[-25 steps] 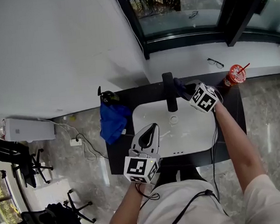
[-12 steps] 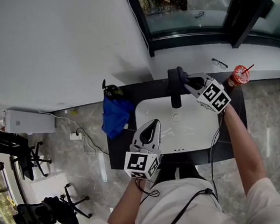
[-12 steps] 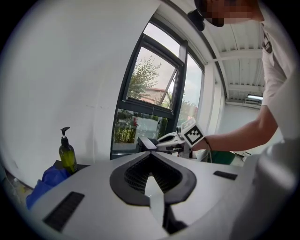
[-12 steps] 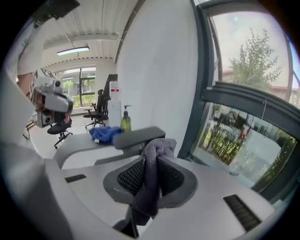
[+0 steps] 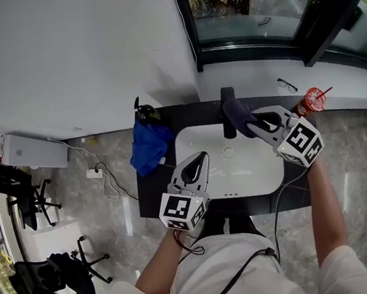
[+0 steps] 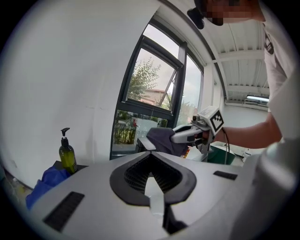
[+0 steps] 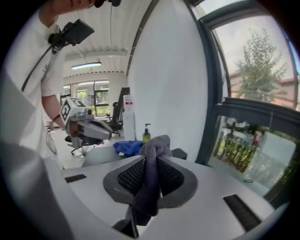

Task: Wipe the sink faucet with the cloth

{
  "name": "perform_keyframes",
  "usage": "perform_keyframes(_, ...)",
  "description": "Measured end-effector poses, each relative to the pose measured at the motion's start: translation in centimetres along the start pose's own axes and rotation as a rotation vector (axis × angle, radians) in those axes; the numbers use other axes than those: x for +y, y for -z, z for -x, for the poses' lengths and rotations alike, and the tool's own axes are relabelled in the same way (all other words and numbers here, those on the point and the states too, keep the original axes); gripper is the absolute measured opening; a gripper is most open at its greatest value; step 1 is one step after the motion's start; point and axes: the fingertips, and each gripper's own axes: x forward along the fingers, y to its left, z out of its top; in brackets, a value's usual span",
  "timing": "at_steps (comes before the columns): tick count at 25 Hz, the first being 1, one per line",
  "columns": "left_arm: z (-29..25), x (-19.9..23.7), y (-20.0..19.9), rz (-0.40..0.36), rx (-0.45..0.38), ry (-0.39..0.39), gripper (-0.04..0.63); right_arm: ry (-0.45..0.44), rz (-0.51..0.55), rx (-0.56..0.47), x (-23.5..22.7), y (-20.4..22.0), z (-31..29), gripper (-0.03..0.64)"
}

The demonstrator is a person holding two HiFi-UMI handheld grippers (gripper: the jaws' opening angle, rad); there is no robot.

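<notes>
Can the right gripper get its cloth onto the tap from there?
Probably yes. The right gripper grips the dark cloth right by the black faucet, with nothing between them; the left gripper sits over the sink, out of the way.

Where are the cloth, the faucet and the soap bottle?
cloth (image 7: 150, 178), right gripper view, the fold between the jaws.
faucet (image 5: 227, 95), head view, its bare upper end in the picture.
soap bottle (image 6: 67, 158), left gripper view, its green body.
</notes>
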Motion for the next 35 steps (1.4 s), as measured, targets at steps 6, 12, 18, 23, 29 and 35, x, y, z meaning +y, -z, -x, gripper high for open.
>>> perform_keyframes(6, 0.7, 0.4, 0.5, -0.002, 0.011, -0.012, -0.008, -0.208, 0.001, 0.195, 4.4, 5.0, -2.5, 0.064)
perform_keyframes(12, 1.1, 0.6, 0.4, -0.005, 0.01, -0.022, -0.008, -0.218, -0.036, 0.29, 2.7, 6.8, -5.1, 0.064)
perform_keyframes(18, 1.1, 1.0, 0.7, -0.001, 0.019, -0.027, -0.008, -0.135, -0.138, 0.29, -1.2, 6.5, -6.2, 0.064)
perform_keyframes(23, 0.9, 1.0, 0.7, -0.005, 0.021, -0.025, -0.008, -0.026, -0.199, 0.233, -4.0, 6.2, -6.5, 0.064)
perform_keyframes(29, 0.7, 1.0, 0.6, -0.005, 0.021, -0.021, -0.008, 0.181, -0.274, 0.167, -6.9, 7.2, -4.2, 0.064)
perform_keyframes(35, 0.7, 0.6, 0.2, -0.007, 0.011, -0.012, -0.008, 0.079, -0.288, 0.123, -4.1, 7.5, -1.4, 0.064)
